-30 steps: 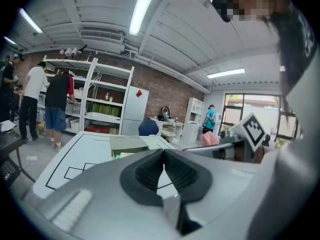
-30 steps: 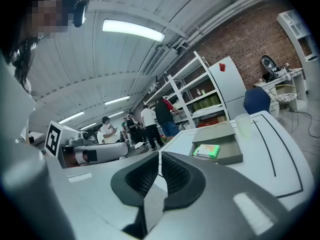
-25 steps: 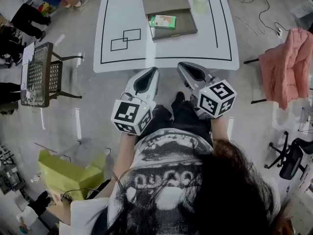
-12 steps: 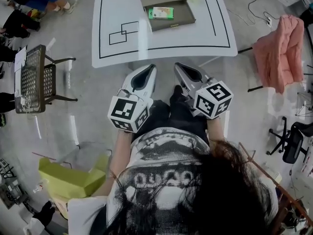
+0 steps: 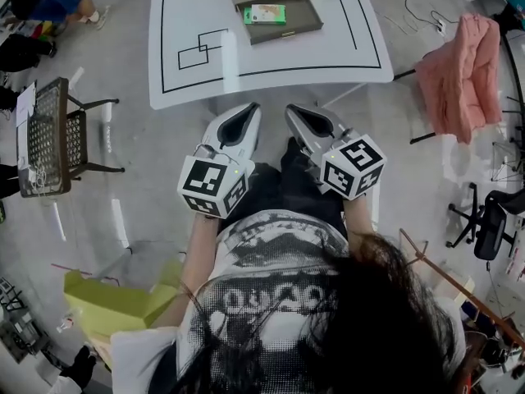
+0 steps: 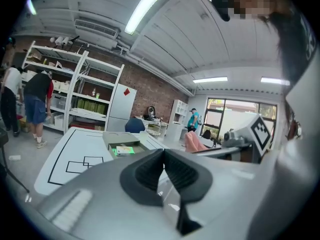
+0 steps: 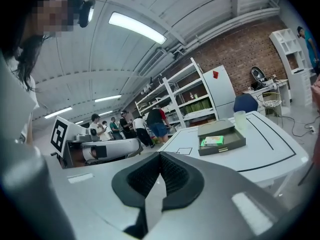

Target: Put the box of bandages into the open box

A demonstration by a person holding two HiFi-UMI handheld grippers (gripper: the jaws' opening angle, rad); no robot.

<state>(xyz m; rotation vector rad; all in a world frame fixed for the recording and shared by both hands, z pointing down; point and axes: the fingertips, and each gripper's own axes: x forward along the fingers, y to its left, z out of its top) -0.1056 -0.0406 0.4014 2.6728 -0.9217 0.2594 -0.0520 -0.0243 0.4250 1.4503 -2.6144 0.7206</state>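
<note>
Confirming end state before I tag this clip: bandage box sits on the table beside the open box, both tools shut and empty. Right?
One slip. The bandage box lies inside the open box, not on the table beside it; the head view shows this. The left tool and right tool are shut and empty, as you said.

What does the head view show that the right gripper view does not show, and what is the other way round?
Only the head view shows the mesh chair, the yellow-green object on the floor and the black office chair. Only the right gripper view shows the shelves, the white fridge and the ceiling lights. Both show the white table and the open box with the box of bandages inside it.
</note>
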